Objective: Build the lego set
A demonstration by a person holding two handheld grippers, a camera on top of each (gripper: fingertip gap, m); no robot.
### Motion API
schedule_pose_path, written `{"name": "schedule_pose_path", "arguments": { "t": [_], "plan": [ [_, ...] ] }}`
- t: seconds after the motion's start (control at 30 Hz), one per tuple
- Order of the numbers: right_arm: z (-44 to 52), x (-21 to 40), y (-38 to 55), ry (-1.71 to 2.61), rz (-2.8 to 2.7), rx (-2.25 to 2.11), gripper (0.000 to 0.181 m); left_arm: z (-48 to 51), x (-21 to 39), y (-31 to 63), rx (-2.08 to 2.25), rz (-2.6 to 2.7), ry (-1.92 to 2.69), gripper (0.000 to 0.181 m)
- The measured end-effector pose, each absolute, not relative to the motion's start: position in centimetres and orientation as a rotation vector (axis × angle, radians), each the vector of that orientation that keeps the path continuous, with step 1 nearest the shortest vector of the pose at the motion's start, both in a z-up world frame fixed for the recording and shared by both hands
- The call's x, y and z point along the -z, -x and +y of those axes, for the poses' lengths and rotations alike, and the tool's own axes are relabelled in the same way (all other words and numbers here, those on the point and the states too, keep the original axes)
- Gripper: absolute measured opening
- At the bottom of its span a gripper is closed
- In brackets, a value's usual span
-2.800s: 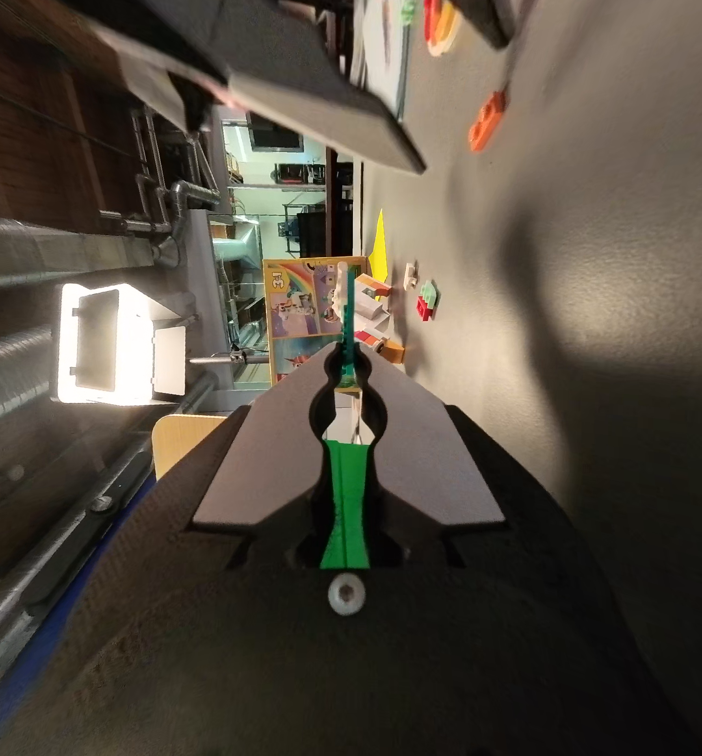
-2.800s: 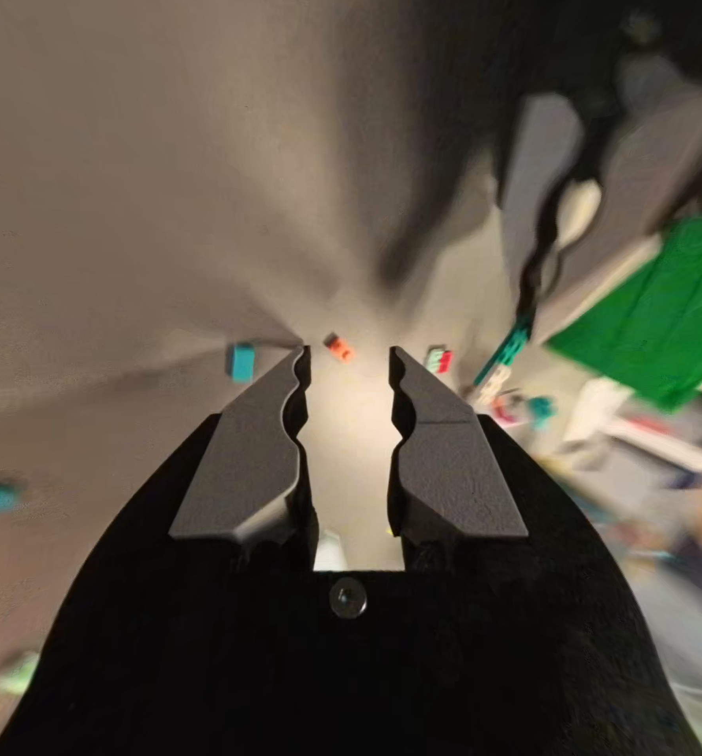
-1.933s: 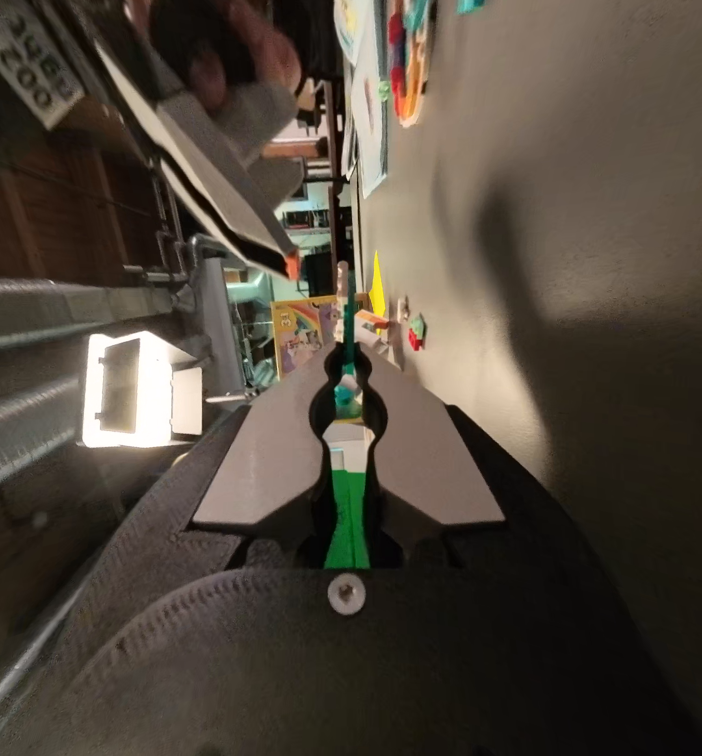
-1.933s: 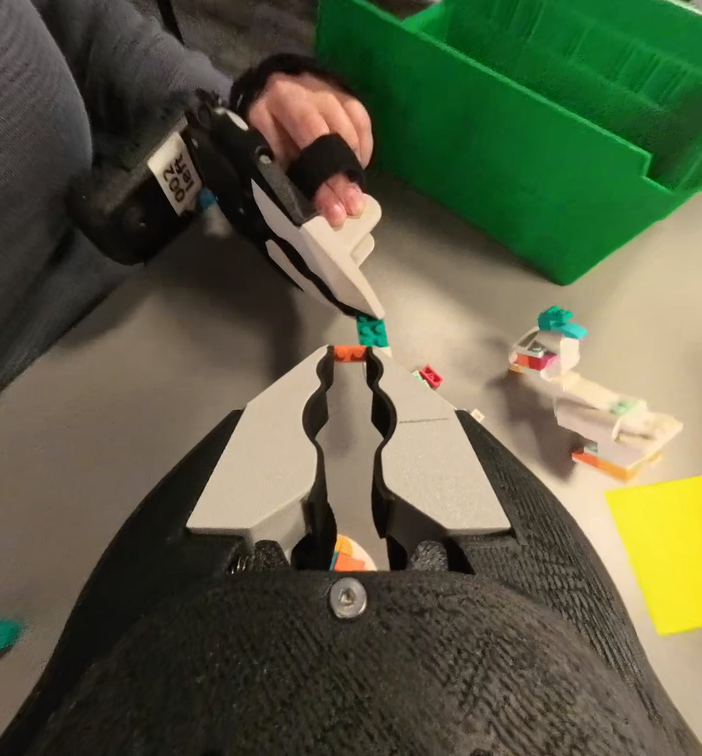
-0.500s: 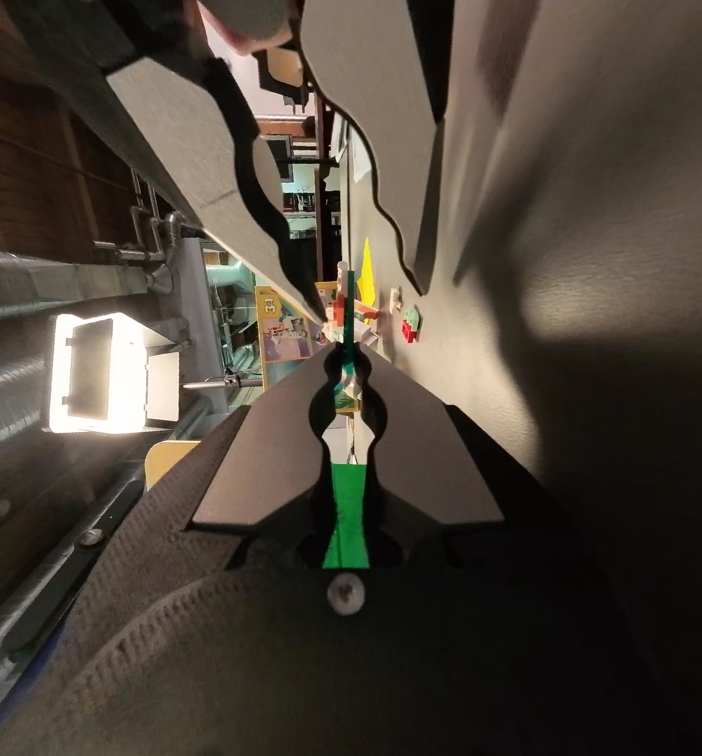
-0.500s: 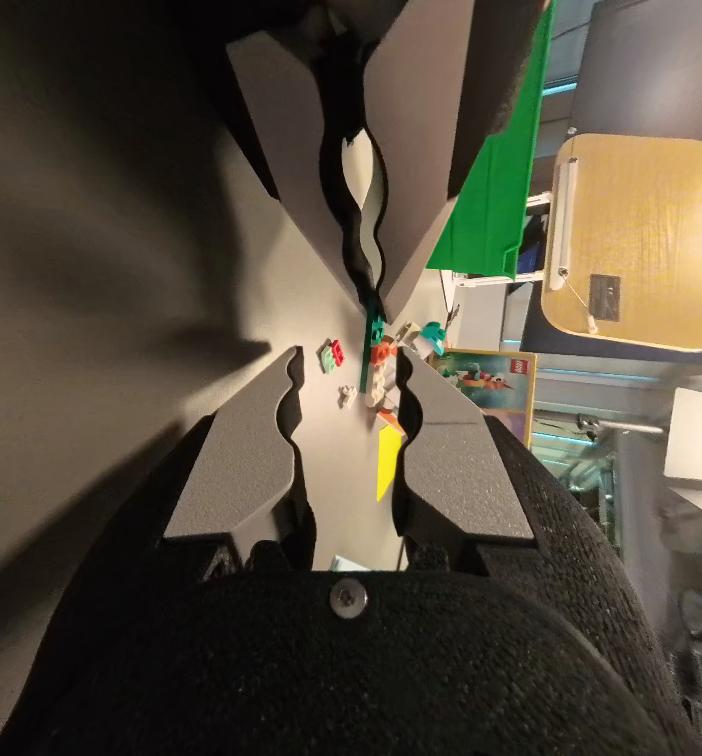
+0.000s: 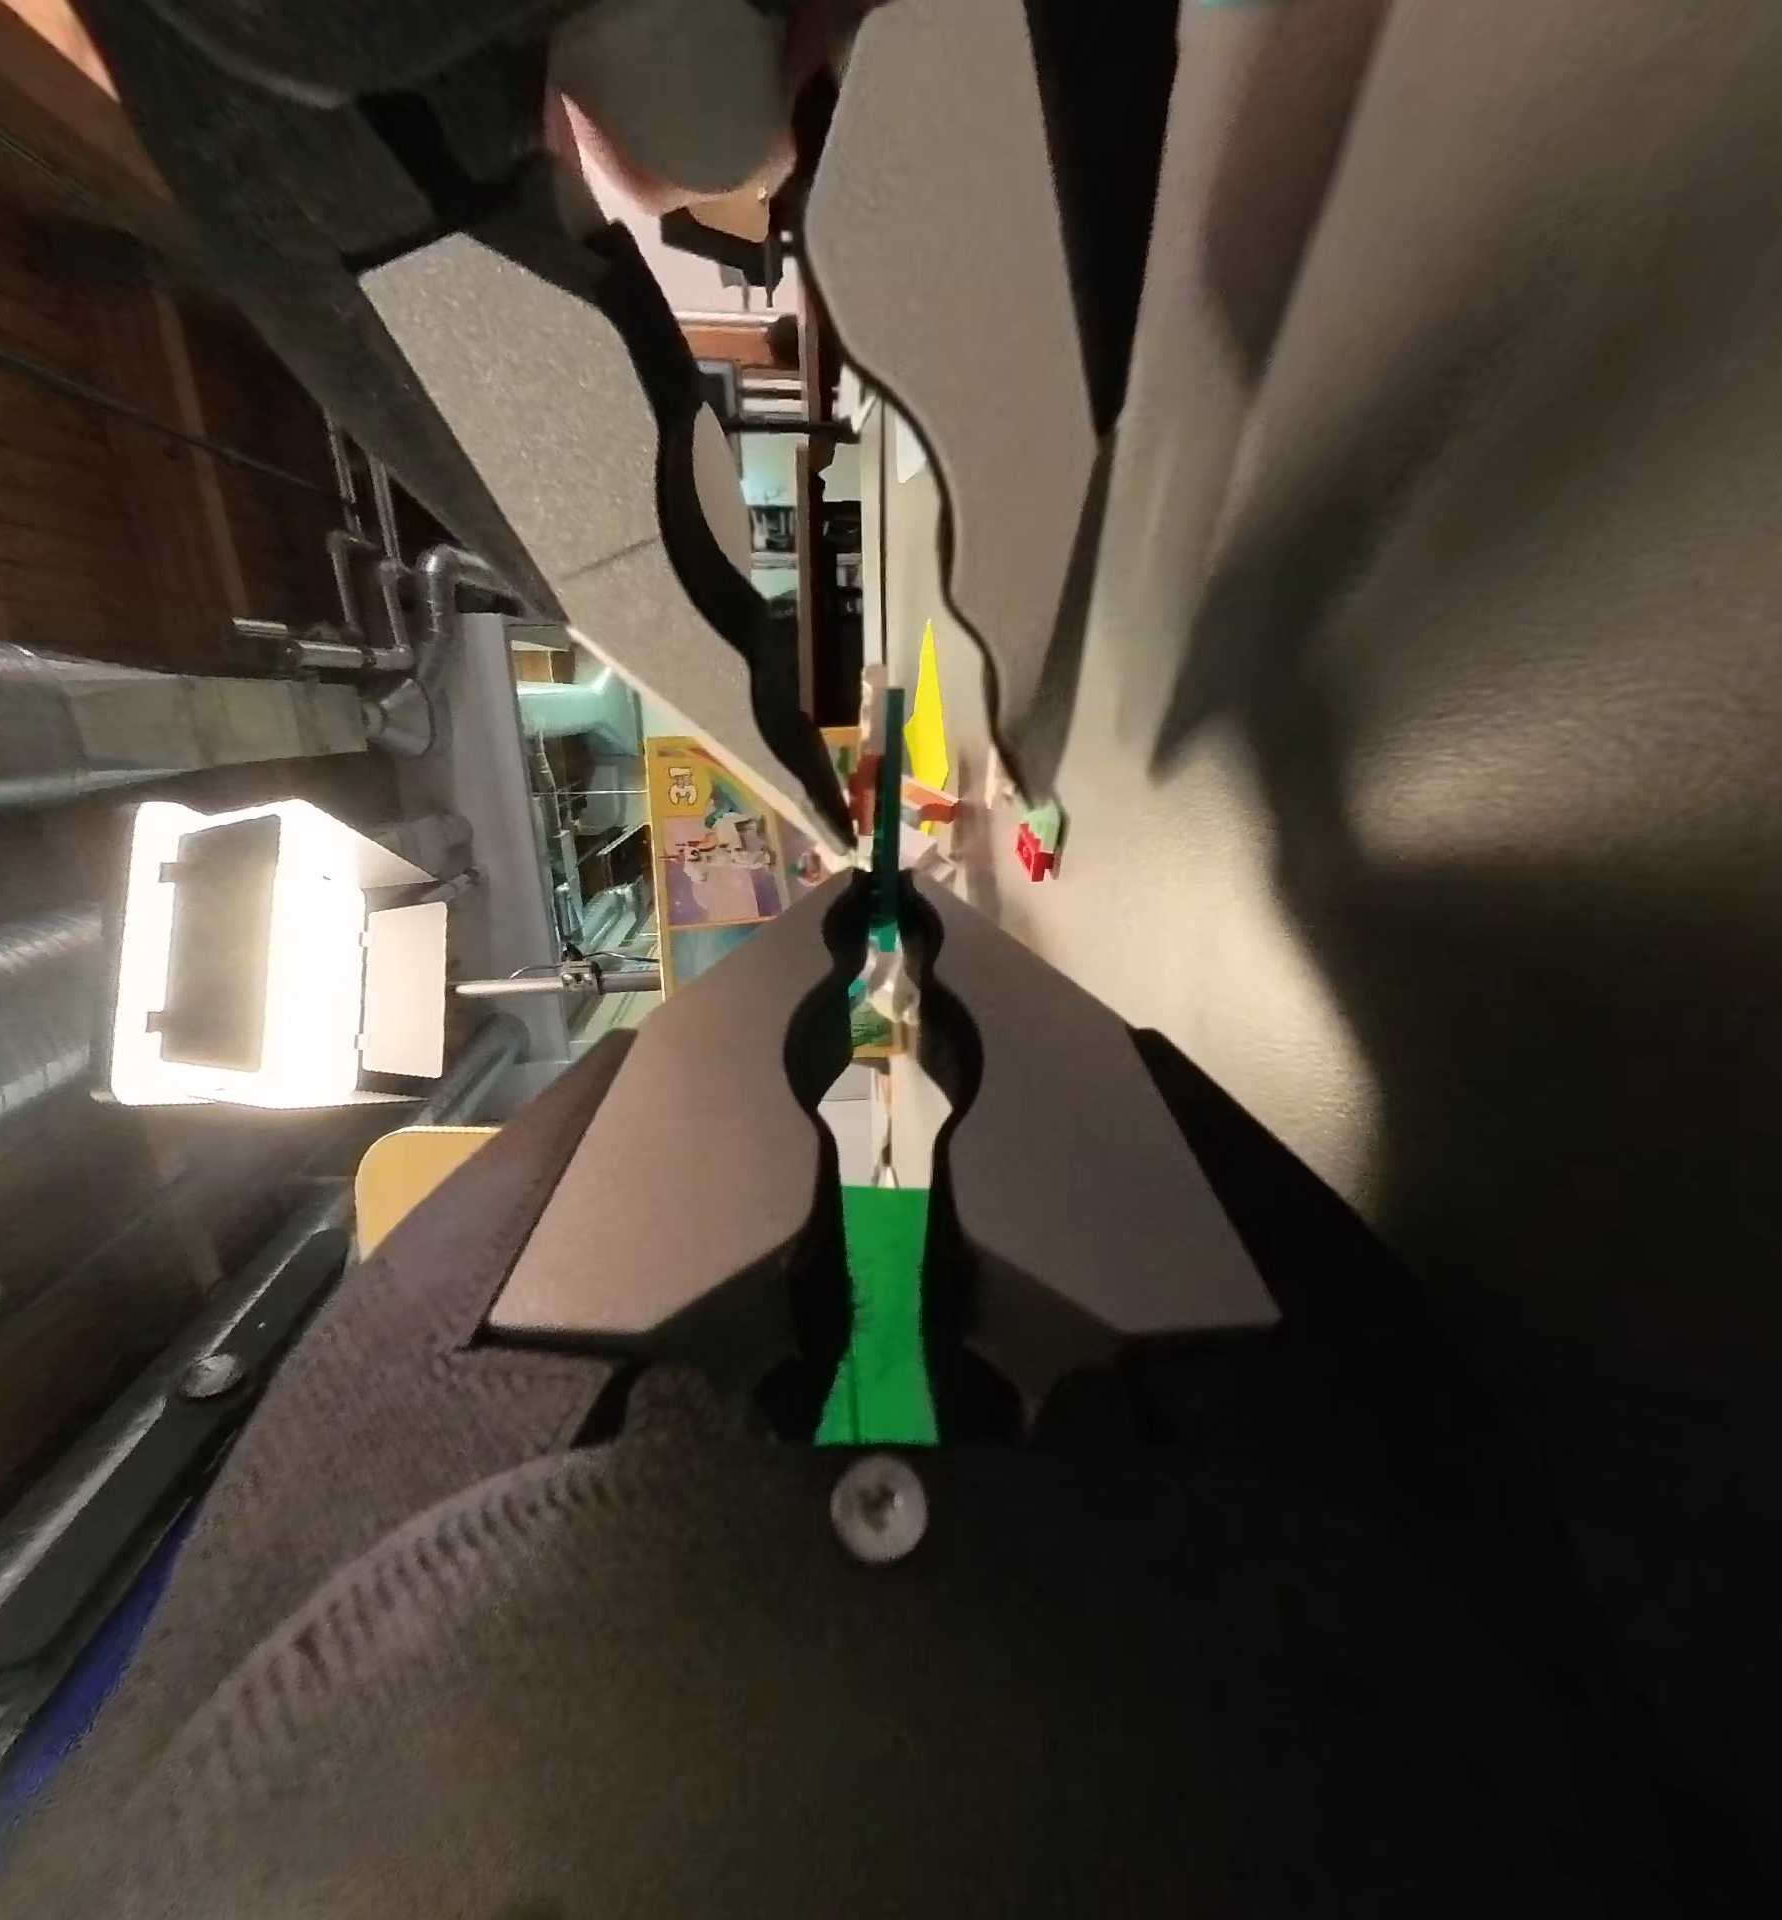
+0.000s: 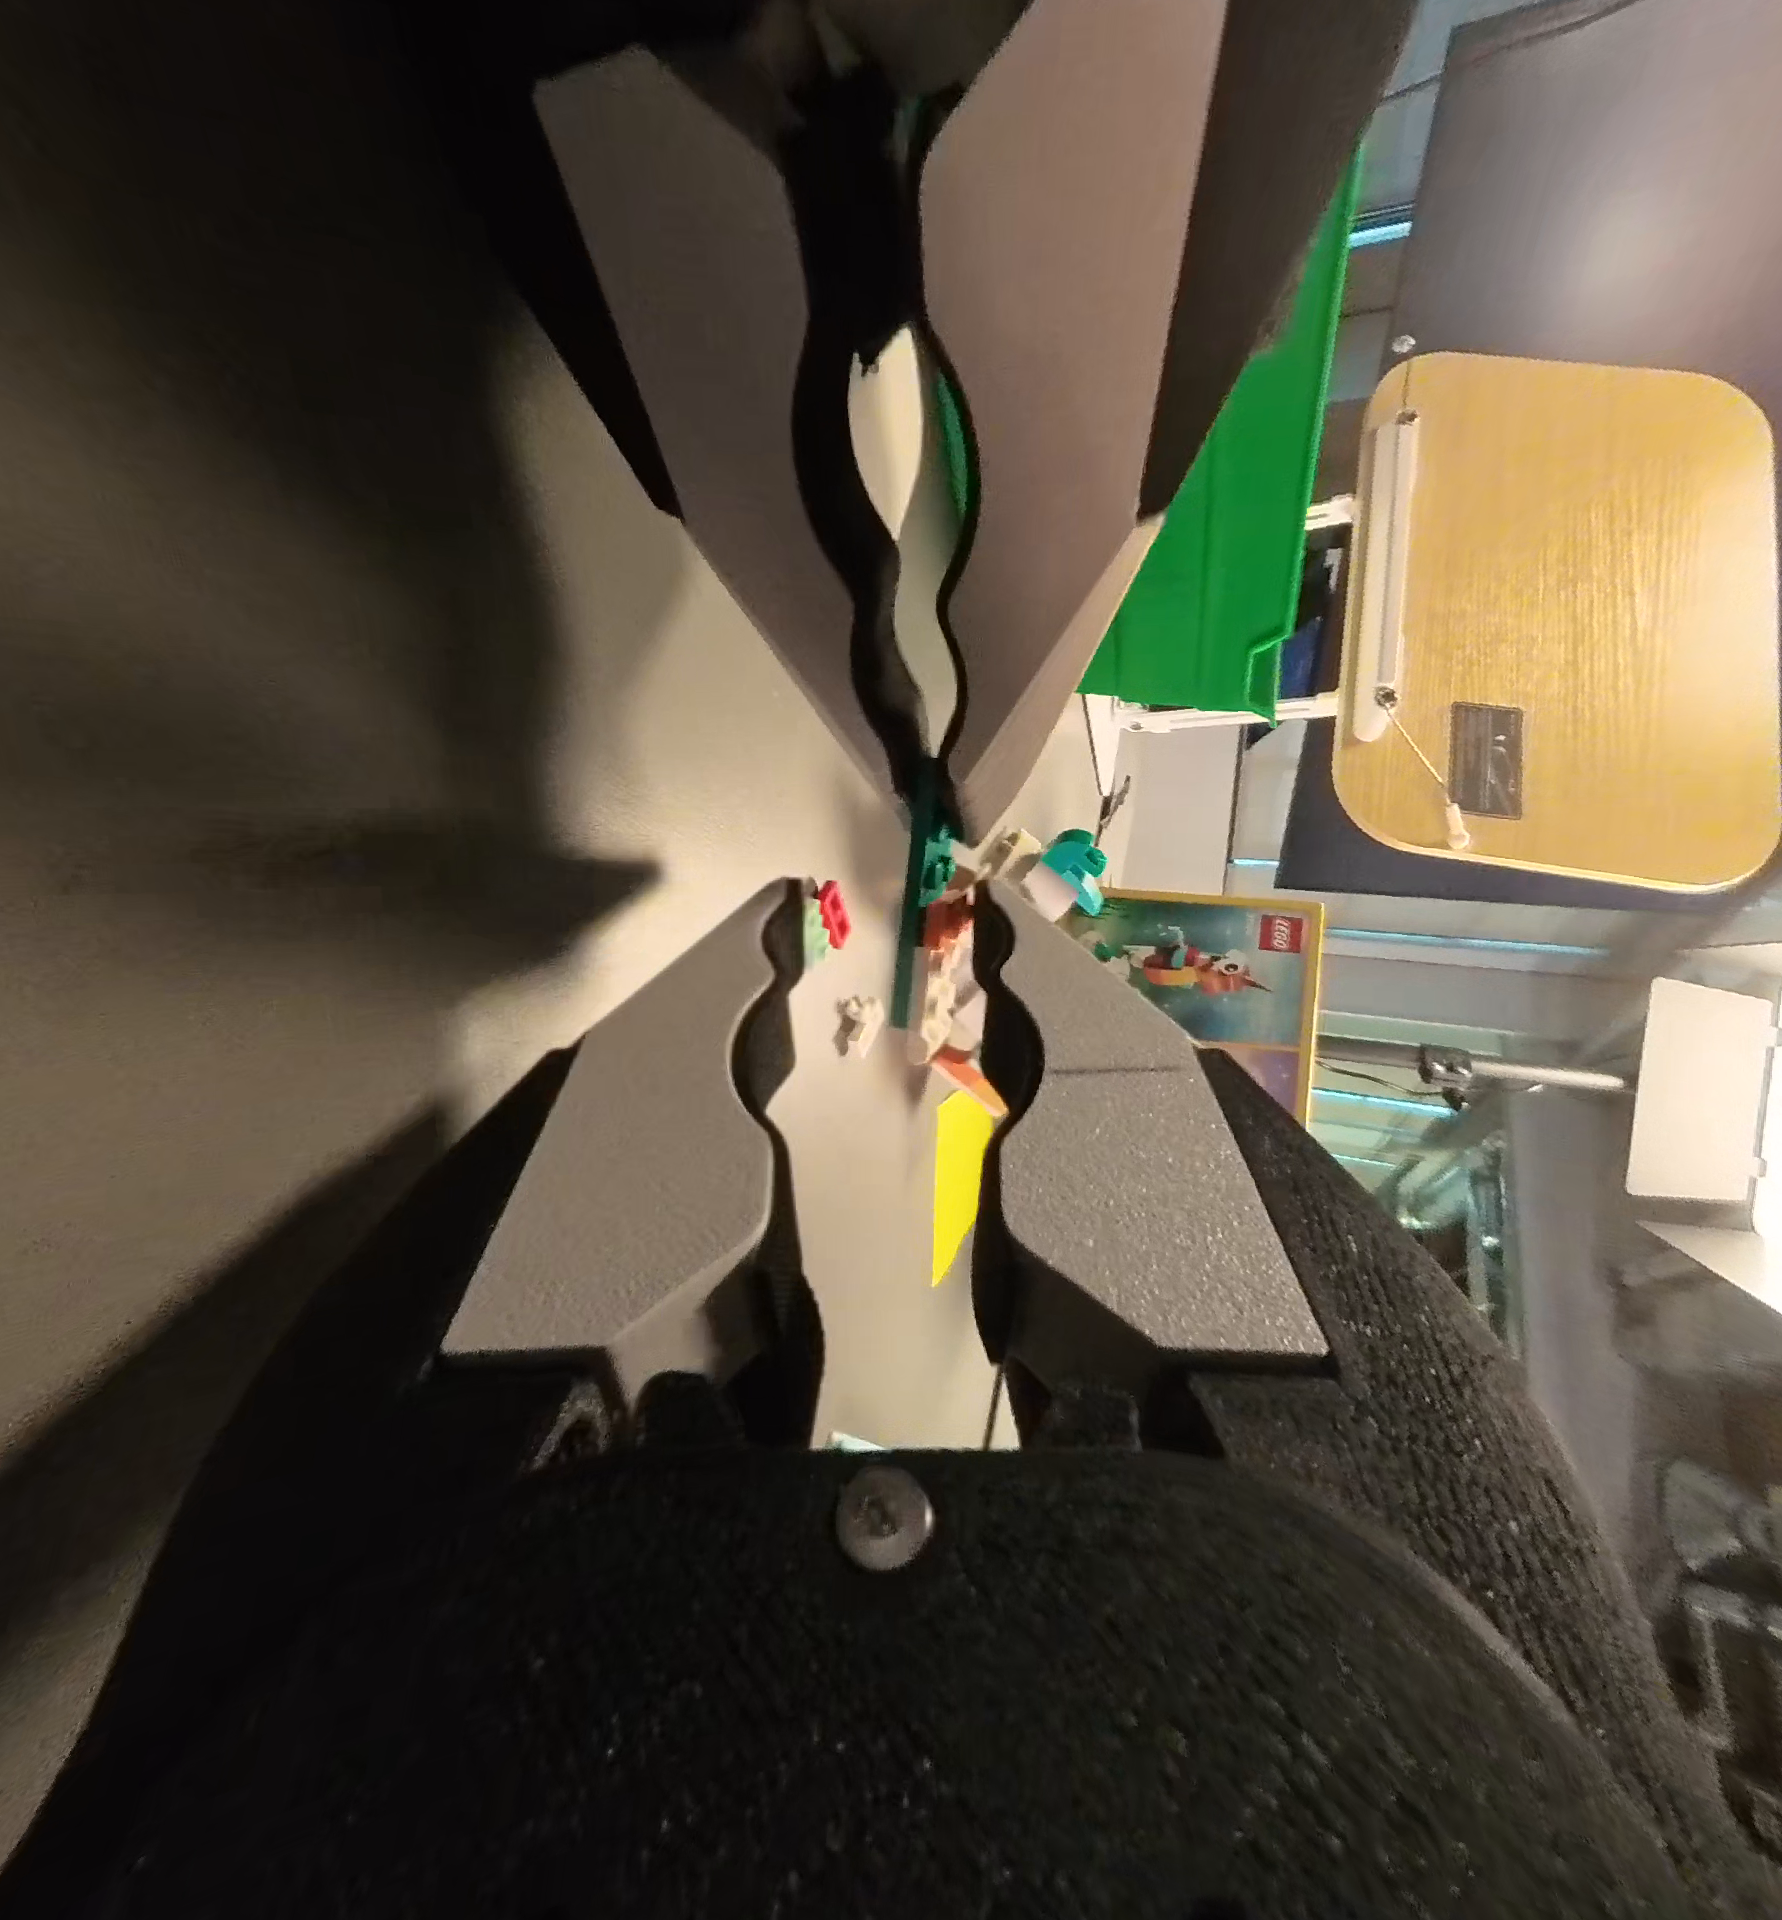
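A: While both cameras lie on their sides, where does the teal plate (image 7: 892, 800) sit?

B: Clamped edge-on at the tips of the left tongs (image 7: 879, 891), whose fingers are closed on it. Small white and orange bricks (image 8: 944, 951) are attached to its face.

A: And the right tongs (image 8: 882, 914)?

B: Parted, holding nothing. They flank the teal plate, one finger on each side; contact cannot be confirmed.

A: What lies near the plate?

B: A red-and-green brick (image 8: 827, 923) and a small white piece (image 8: 859, 1020) on the grey surface (image 8: 243, 623) just beside it. Beyond it, a partly built white model with a teal top (image 8: 1058, 868), a yellow sheet (image 8: 958, 1184), a green bin (image 8: 1230, 582) and the set's box (image 8: 1219, 971).
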State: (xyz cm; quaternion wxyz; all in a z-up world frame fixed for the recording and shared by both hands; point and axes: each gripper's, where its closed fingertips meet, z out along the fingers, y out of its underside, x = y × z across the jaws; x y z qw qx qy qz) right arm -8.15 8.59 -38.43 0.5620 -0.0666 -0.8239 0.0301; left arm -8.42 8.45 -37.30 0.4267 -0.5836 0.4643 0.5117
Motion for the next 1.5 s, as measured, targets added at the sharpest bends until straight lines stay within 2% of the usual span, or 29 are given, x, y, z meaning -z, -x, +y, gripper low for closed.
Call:
{"name": "schedule_pose_path", "arguments": {
  "t": [0.1, 0.3, 0.67, 1.0, 1.1, 1.2, 1.37, 1.5],
  "plan": [
    [8.7, 37.7, 8.4, 0.155, -1.883, -0.052, 0.011, 8.4, 37.4, 8.2, -1.253, 1.161, 1.468, 0.003],
    [8.6, 38.0, 8.1, 0.156, -1.932, -0.058, 0.007, 8.3, 37.9, 7.8, -1.199, 1.181, 1.496, 0.004],
    [8.7, 38.5, 7.8, 0.270, -2.001, -0.185, 0.012, 8.6, 38.3, 7.8, -1.221, 1.206, 1.484, 0.003],
    [9.3, 38.1, 7.7, 0.277, -1.923, -0.157, 0.030, 8.6, 38.0, 8.1, -1.233, 1.179, 1.483, 0.003],
    [9.4, 38.1, 7.8, 0.237, -1.914, -0.113, 0.029, 8.6, 38.0, 8.1, -1.237, 1.182, 1.478, 0.003],
    [9.3, 38.3, 8.0, 0.175, -1.901, -0.057, 0.017, 8.6, 38.0, 8.0, -1.232, 1.178, 1.473, 0.003],
    [9.1, 38.2, 8.1, 0.148, -1.900, -0.071, 0.007, 8.6, 38.4, 7.9, -1.206, 1.190, 1.496, 0.004],
    [9.1, 38.5, 8.0, 0.130, -1.943, -0.048, 0.006, 8.5, 38.7, 7.7, -1.200, 1.213, 1.504, 0.004]
  ]
}}
